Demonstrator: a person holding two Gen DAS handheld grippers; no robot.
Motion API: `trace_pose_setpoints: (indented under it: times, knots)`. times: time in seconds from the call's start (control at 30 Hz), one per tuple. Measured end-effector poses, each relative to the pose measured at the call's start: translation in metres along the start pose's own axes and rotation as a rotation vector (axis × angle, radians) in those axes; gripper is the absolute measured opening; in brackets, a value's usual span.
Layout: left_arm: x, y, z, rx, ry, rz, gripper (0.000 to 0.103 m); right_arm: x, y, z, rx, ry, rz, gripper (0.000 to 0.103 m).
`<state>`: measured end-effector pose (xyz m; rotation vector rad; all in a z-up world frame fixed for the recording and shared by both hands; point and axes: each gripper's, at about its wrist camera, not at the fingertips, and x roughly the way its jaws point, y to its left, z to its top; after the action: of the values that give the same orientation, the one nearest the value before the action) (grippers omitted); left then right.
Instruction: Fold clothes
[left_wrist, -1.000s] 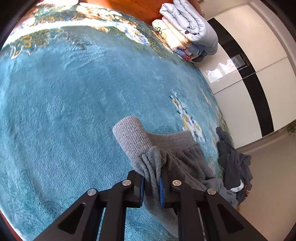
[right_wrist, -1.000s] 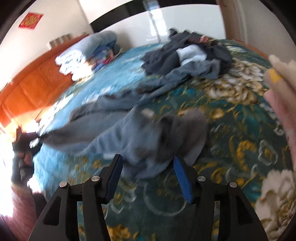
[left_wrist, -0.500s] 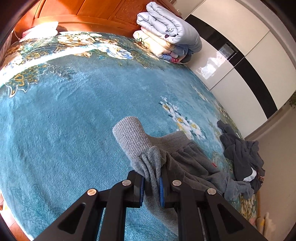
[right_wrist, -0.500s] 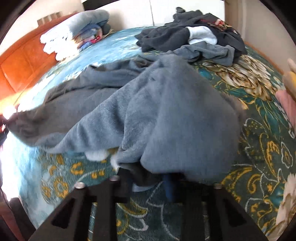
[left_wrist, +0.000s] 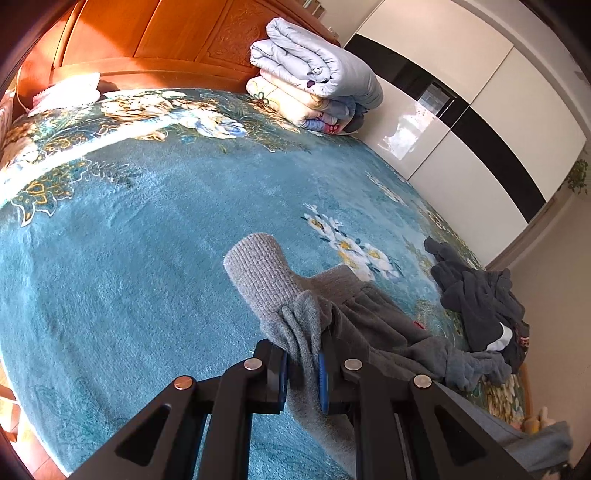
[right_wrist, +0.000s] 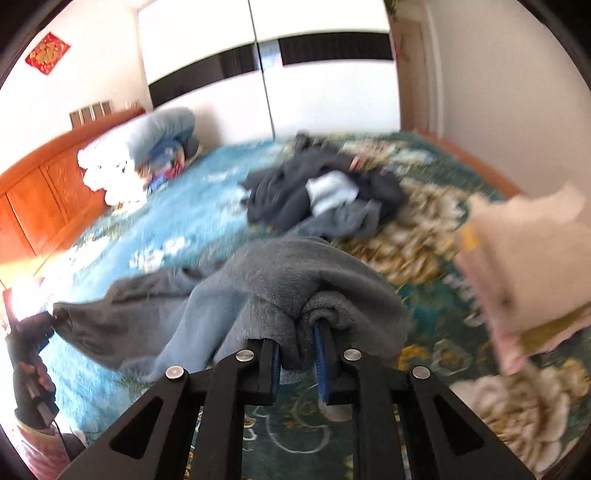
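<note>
A grey fleece garment (left_wrist: 354, 317) with a ribbed cuff (left_wrist: 258, 266) lies stretched over the blue floral bed cover (left_wrist: 147, 229). My left gripper (left_wrist: 303, 363) is shut on its bunched fabric just behind the cuff. My right gripper (right_wrist: 297, 356) is shut on a fold at the garment's other end (right_wrist: 295, 280) and holds it lifted above the cover. The garment hangs in between, toward the left gripper seen at the left edge (right_wrist: 33, 332) of the right wrist view.
A pile of dark clothes (left_wrist: 480, 306) lies near the bed's foot; it also shows in the right wrist view (right_wrist: 325, 192). Folded quilts (left_wrist: 314, 81) are stacked by the wooden headboard (left_wrist: 166, 40). A white and black wardrobe (left_wrist: 480, 110) stands beyond. Folded pale cloth (right_wrist: 524, 258) sits at right.
My right gripper has closed on the garment's end and lifted it off the cover. My left gripper keeps its hold by the cuff and has tilted up, showing more of the headboard.
</note>
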<state>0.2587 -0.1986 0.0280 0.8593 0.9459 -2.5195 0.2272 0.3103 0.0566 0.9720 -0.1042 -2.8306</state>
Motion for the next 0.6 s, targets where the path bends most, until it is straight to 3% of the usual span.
trace_pose_setpoints:
  times: [0.07, 0.13, 0.23, 0.37, 0.43, 0.6]
  knots:
    - [-0.001, -0.001, 0.0, 0.004, -0.005, 0.0, 0.013, -0.014, -0.007, 0.003, 0.001, -0.027, -0.043, 0.016]
    - [-0.002, 0.0, 0.0, 0.002, -0.003, -0.005, 0.013, -0.009, -0.019, -0.002, 0.017, 0.001, -0.076, 0.016]
    - [0.002, 0.007, 0.001, -0.022, 0.023, -0.006, 0.013, 0.026, -0.035, -0.029, 0.021, 0.133, -0.123, 0.016]
    - [0.006, 0.019, 0.002, -0.059, 0.05, -0.006, 0.013, 0.059, -0.05, -0.069, 0.098, 0.235, -0.1, 0.016]
    - [0.005, 0.023, 0.003, -0.074, 0.047, -0.017, 0.013, 0.055, -0.053, -0.068, 0.116, 0.198, -0.092, 0.016]
    - [-0.026, 0.031, 0.013, -0.093, -0.071, -0.08, 0.012, 0.014, -0.049, -0.049, 0.049, -0.027, -0.088, 0.016]
